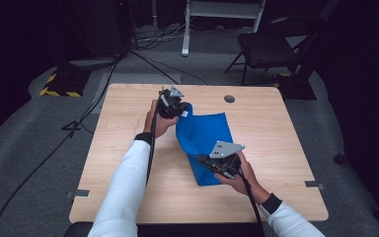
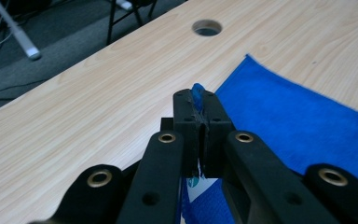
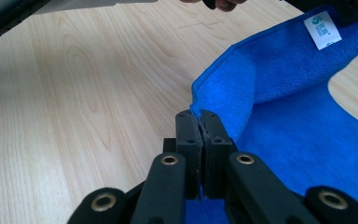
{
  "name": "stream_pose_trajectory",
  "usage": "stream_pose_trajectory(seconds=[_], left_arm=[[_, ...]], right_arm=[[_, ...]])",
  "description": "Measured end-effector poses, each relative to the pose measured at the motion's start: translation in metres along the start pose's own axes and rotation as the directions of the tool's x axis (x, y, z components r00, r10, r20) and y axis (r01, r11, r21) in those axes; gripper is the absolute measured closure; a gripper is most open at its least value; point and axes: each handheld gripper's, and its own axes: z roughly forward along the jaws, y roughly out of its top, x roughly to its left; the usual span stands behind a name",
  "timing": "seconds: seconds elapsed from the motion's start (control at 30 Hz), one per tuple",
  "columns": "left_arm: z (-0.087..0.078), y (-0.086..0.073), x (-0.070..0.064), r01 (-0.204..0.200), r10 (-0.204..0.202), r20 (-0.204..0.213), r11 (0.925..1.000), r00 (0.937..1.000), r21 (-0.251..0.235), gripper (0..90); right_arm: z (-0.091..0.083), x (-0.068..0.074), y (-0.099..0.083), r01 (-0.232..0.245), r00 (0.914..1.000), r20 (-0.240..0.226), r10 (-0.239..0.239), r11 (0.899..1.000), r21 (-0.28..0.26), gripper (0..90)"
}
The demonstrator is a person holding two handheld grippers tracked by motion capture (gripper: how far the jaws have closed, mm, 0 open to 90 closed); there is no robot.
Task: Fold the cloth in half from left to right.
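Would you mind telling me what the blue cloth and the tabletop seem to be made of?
The blue cloth looks like soft microfibre or terry: fuzzy matte pile, stitched hem, white sewn-in label. The light wooden tabletop shows printed-looking grain with a smooth, faint sheen, probably laminate rather than solid wood.

The left gripper (image 1: 171, 102) is held out far over the table by the left hand (image 1: 159, 121), its jaws pressed together on a fold of blue cloth (image 2: 298, 121). The right gripper (image 1: 220, 160), in the right hand (image 1: 239, 175), sits nearer the body, jaws likewise closed on the cloth's edge between the fingertips.
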Motion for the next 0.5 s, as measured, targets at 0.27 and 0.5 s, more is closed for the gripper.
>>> stream_pose_trajectory(seconds=[0.27, 0.5], left_arm=[[0.015, 0.014, -0.017, -0.03, 0.03, -0.008, 0.9994, 0.9995, 0.02, 87.2], [0.036, 0.02, -0.033, -0.053, 0.054, -0.013, 0.9961, 0.9985, 0.071, 87.1]], right_arm=[[-0.018, -0.009, -0.019, -0.032, 0.999, 0.03, 0.032, 0.999, 0.019, 88.1], [-0.032, -0.014, -0.03, -0.055, 0.997, 0.056, 0.054, 0.998, 0.02, 88.1]])
